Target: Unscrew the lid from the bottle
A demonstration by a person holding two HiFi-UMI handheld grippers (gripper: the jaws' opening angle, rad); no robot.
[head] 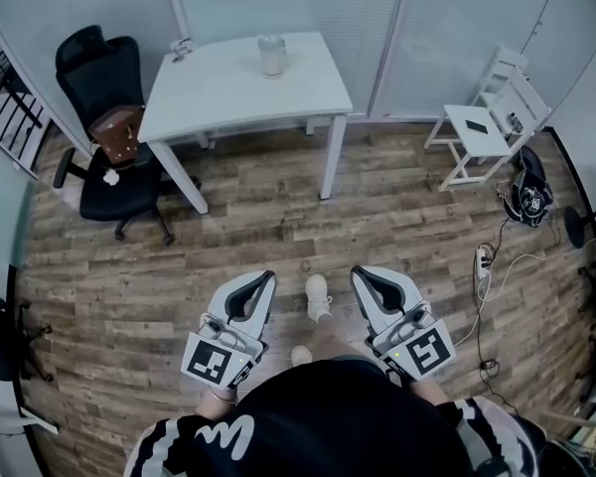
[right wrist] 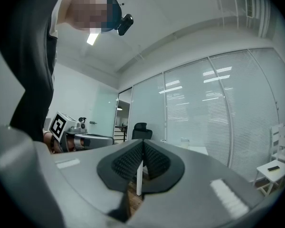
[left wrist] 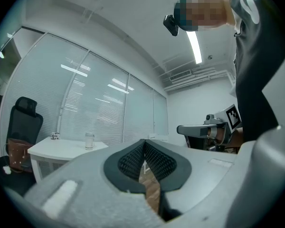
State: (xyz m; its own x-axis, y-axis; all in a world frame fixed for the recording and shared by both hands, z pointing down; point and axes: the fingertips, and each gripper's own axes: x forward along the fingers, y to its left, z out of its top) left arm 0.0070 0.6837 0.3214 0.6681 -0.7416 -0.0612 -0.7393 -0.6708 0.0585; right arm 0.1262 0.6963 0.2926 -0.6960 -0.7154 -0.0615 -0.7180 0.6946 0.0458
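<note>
- An office room with a wood-plank floor (head: 278, 217) and frosted glass partitions hung with blinds. A white counter (head: 219, 92) stands against the far partition, with a black office chair (head: 99, 78) at its left end.
- The bottle (head: 271, 56) stands upright near the counter's back edge, well apart from both tongs. The counter around it is bare, which should leave room to come at it from either side.
- The left tongs (head: 265, 282) and the right tongs (head: 359, 276) are held low in front of the person and point level toward the counter. Each pair of jaws is pressed together with nothing between the ribbed pads.
- I judge this a carrying posture: the unscrewing is not yet begun, and the person has floor to cross first. One shoe (head: 318, 294) shows between the tongs.
- The bottle is too small to tell how its lid sits or what it is made of.
- A small object (head: 182, 48) at the counter's left back corner cannot be identified.
</note>
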